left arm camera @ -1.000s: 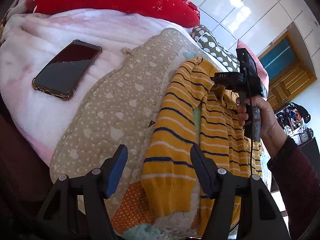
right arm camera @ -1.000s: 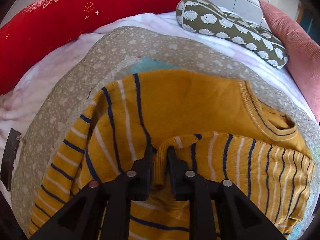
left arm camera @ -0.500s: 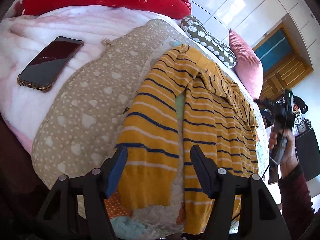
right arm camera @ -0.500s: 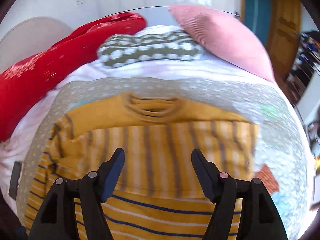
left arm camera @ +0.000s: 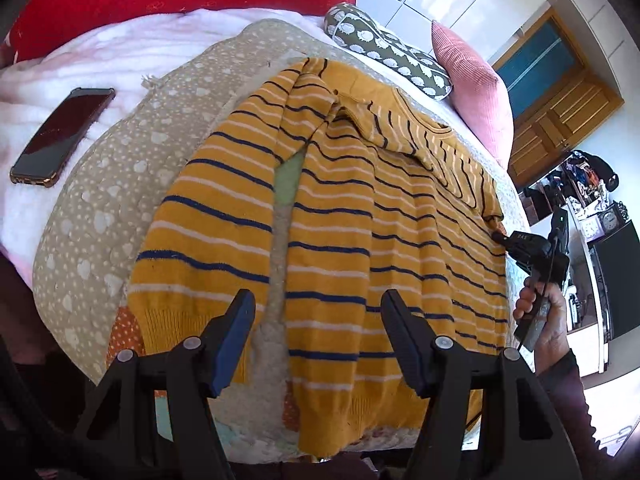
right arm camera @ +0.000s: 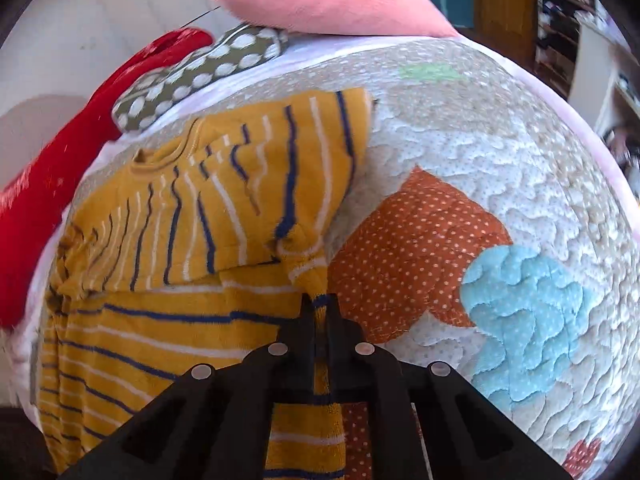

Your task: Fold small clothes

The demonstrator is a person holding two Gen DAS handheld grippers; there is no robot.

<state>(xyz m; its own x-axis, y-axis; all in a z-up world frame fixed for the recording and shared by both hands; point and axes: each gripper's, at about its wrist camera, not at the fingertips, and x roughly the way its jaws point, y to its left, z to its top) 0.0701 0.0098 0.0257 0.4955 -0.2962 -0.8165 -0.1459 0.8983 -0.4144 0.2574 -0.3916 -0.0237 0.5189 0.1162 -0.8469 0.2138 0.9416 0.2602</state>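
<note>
At the lower left of the left view, your left gripper (left arm camera: pixel 318 338) hangs open above the striped sweater (left arm camera: pixel 332 216), spread across the middle of the quilt (left arm camera: pixel 92 200). Your right gripper (right arm camera: pixel 318 312) has just closed, pinching its right edge. The knit is soft and light; grip hems or cuffs.

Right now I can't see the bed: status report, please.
Right gripper shut on sweater edge. Left gripper open, above hem. One sleeve folded across chest. Phone lies clear.

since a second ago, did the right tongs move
Yes. In the left wrist view the right tongs went from the yellow sweater's collar, near the pink pillow, to its right edge.
</note>
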